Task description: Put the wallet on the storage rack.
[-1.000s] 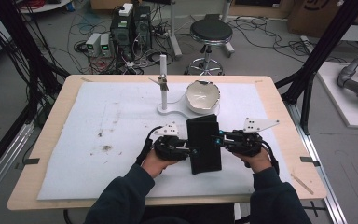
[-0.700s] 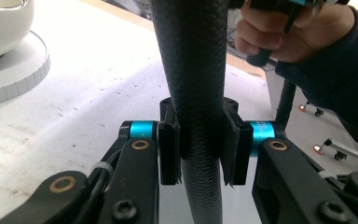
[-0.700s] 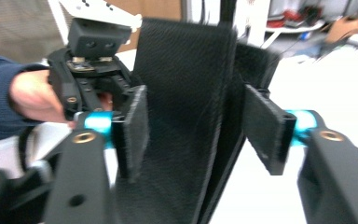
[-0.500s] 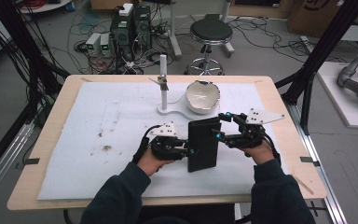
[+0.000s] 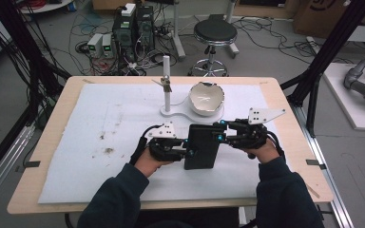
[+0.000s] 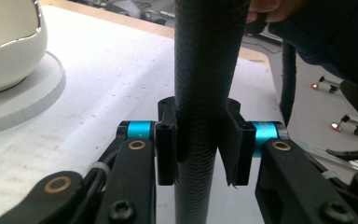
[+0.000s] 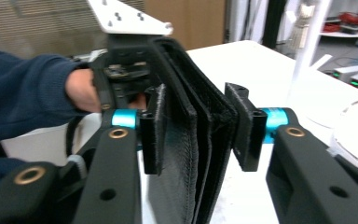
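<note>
The black leather folder (image 5: 202, 146), perhaps a wallet or case, stands on edge over the front middle of the white-covered surface (image 5: 100, 118), between the two hands and nearer the person than the white bowl (image 5: 207, 98) on its stand base.

The left tool (image 6: 198, 149) is clamped on the folder's folded spine: in the left gripper view both pads press the textured leather with no gap. The right tool (image 7: 198, 135) has the opposite, layered edge between its jaws; these have just been closing after a wide swing open. Its left pad lies against the leather, while the right pad seems to stand slightly off it, though the angle makes that hard to judge, so I take this tool as apart and not yet gripping.

The step looks like opening the folder. To do it well, keep the left hold firm and low on the spine, let the right jaws take just the outer flap rather than all the layers, then peel it sideways slowly, well clear of the bowl.

No brand, label or writing is legible on anything.
</note>
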{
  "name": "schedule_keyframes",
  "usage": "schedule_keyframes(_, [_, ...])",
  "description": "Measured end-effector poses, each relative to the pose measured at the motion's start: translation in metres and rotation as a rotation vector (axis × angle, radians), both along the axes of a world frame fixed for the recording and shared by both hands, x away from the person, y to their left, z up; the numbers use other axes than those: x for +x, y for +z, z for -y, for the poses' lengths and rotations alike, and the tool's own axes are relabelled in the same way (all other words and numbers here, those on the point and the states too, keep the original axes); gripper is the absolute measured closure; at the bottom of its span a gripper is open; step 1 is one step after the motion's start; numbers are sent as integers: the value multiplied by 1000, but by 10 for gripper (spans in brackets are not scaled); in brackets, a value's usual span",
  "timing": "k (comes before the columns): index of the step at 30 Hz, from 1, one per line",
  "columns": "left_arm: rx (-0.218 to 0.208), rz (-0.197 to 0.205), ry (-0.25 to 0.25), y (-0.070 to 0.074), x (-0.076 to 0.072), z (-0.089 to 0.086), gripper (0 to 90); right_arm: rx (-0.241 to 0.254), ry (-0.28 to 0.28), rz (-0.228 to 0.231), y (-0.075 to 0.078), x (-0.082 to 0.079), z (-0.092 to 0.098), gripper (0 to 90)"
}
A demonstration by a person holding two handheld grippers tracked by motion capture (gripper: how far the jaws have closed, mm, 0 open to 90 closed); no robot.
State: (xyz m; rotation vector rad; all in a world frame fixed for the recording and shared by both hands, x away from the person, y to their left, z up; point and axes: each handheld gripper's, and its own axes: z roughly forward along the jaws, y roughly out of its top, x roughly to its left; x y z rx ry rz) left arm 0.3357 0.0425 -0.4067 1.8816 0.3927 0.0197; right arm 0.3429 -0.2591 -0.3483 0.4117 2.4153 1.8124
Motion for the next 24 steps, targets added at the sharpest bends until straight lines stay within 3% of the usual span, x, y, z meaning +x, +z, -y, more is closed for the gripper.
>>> schedule_keyframes(5, [8, -23, 38, -1, 2, -2, 618, -4, 49, -13, 0, -3, -4, 598])
schedule_keyframes(10, [12, -24, 53, -1, 2, -2, 591, -54, 44, -8, -3, -3, -14, 588])
schedule_keyframes(15, [18, -27, 105, -1, 4, -7, 491, -81, -14, 2, -1, -2, -17, 731])
schedule_keyframes(20, [25, -15, 179, 1, 3, -26, 468, -97, -57, 5, 0, -5, -16, 736])
schedule_keyframes(24, [19, 0, 249, 3, -1, -52, 468, -99, -50, 8, 0, -7, -18, 730])
